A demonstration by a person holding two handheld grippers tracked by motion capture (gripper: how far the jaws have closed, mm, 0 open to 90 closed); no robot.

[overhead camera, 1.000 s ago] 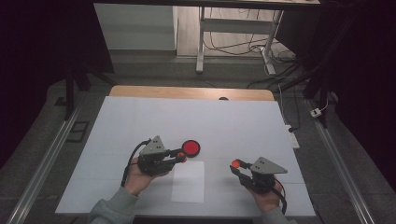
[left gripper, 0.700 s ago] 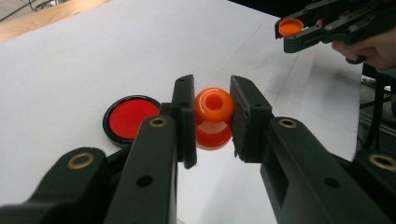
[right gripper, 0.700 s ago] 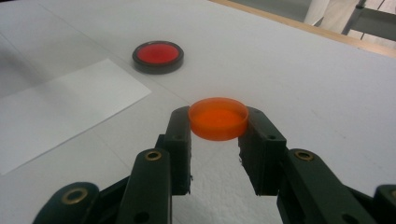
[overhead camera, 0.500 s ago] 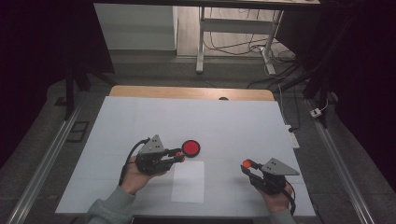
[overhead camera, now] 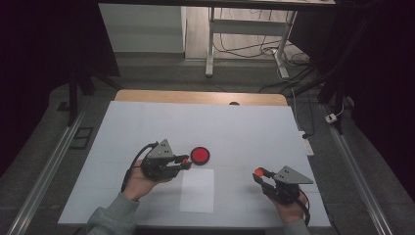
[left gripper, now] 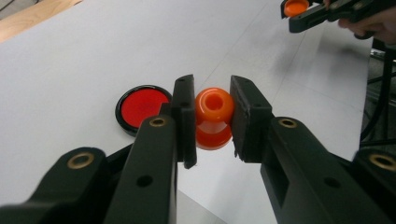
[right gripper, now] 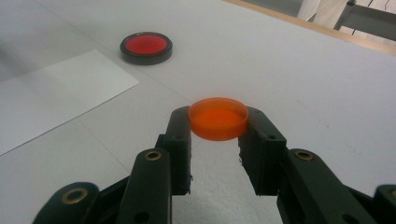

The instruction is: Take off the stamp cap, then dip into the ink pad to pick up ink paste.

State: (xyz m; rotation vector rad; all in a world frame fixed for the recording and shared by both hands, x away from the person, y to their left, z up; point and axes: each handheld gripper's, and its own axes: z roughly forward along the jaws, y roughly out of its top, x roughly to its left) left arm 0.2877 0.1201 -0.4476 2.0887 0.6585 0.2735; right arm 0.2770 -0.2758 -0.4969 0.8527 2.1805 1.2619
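- Left tongs (left gripper: 212, 116) clamp orange stamp (left gripper: 214, 116) beside red ink pad (left gripper: 140, 106); slip likely, rounded body.
- Right tongs (right gripper: 218, 122) pinch orange cap (right gripper: 218, 117) by rim; could pop out.

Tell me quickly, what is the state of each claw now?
Left claw: closed on an orange spool-shaped piece.
Right claw: closed on an orange round cap.
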